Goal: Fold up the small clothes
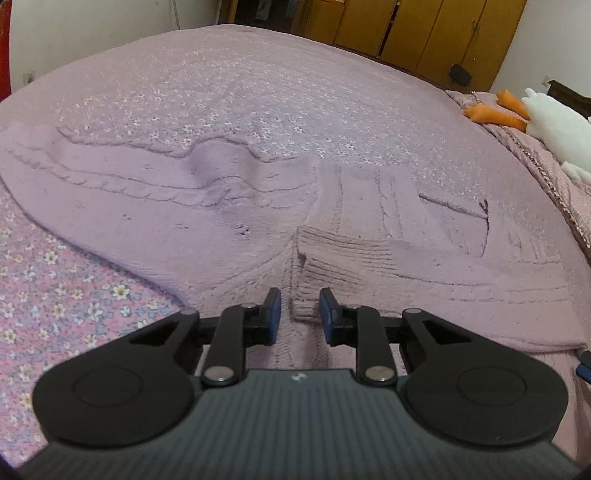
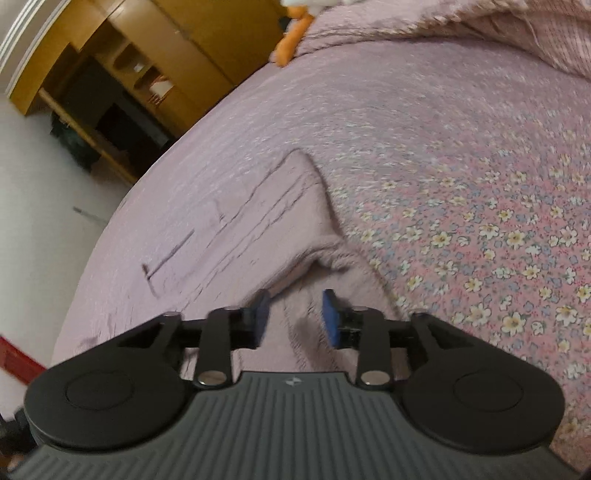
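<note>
Garment: mauve knitted sweater (image 1: 229, 206) lies flat on the bed (image 1: 258, 85), toward its near edge; ribbed cuff (image 1: 332, 254) of one sleeve folded over the body.
Left claw (image 1: 300, 308): pads set narrowly apart either side of the cuff end; knit sits between them, but contact with the blue pads cannot be confirmed, a slim gap shows on each side. Reads as released, not clenched.
Right claw (image 2: 293, 314): jaws apart above a sweater edge (image 2: 317, 254); nothing pinched. Released.
Bed cover: pink floral print (image 2: 480, 221), colour close to the knit, so the sweater outline is hard to trace.
Blur: right wrist view smeared; cable pattern reads only as dark streaks.
Cut off: sweater's near part hidden beneath both claw bodies.
Background: white-and-orange plush toy (image 1: 546, 118) at far right corner, partly out of frame; wooden wardrobe (image 1: 424, 29) beyond.
</note>
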A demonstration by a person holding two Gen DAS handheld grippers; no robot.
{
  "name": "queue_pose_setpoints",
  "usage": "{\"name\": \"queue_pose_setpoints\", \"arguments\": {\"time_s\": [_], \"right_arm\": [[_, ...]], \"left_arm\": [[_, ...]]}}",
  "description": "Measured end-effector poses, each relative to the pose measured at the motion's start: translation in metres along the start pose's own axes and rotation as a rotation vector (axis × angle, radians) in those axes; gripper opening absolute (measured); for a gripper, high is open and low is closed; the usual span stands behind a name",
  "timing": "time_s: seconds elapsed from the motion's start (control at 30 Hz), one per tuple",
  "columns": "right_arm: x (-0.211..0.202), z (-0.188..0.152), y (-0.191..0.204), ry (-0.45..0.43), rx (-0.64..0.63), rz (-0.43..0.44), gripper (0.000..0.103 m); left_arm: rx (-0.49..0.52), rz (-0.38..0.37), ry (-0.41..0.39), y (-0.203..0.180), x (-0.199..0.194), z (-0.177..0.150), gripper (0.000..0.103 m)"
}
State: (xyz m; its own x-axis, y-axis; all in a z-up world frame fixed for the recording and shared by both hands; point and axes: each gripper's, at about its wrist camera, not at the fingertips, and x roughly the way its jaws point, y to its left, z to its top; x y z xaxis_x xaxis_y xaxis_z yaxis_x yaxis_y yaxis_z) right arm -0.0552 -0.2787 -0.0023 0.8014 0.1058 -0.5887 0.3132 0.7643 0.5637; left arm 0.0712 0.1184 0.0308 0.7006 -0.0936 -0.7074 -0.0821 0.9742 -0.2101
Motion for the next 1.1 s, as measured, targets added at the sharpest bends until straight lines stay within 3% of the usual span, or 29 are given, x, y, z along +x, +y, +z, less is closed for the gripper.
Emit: {"name": "queue_pose_setpoints", "arguments": {"time_s": [0.2, 0.27, 0.33, 0.6, 0.8, 0.97, 1.1], "right_arm": [[-0.015, -0.021, 0.025, 0.017, -0.174, 0.016, 0.066], [-0.018, -0.027, 0.032, 0.018, -0.217, 0.011, 0.07], [-0.017, -0.029, 0.039, 0.019, -0.244, 0.005, 0.071], [-0.009, -0.033, 0.052, 0.034, -0.323, -0.07, 0.073], [0.001, -0.039, 0.059, 0.034, -0.342, -0.13, 0.08], [0.007, -0.041, 0.058, 0.058, -0.363, -0.136, 0.082], [0.008, -0.04, 0.056, 0.065, -0.372, -0.13, 0.083]], "left_arm": [[0.003, 0.034, -0.014, 0.019, -0.024, 0.007, 0.026], [-0.001, 0.064, -0.031, 0.034, -0.033, 0.013, 0.032], [-0.015, 0.114, -0.055, 0.053, -0.039, 0.021, 0.038], [-0.137, 0.287, -0.07, 0.133, -0.032, 0.047, 0.039], [-0.27, 0.289, -0.03, 0.17, -0.007, 0.048, 0.046], [-0.276, 0.288, -0.045, 0.172, 0.006, 0.056, 0.06], [-0.293, 0.311, -0.058, 0.175, 0.023, 0.068, 0.061]]}}
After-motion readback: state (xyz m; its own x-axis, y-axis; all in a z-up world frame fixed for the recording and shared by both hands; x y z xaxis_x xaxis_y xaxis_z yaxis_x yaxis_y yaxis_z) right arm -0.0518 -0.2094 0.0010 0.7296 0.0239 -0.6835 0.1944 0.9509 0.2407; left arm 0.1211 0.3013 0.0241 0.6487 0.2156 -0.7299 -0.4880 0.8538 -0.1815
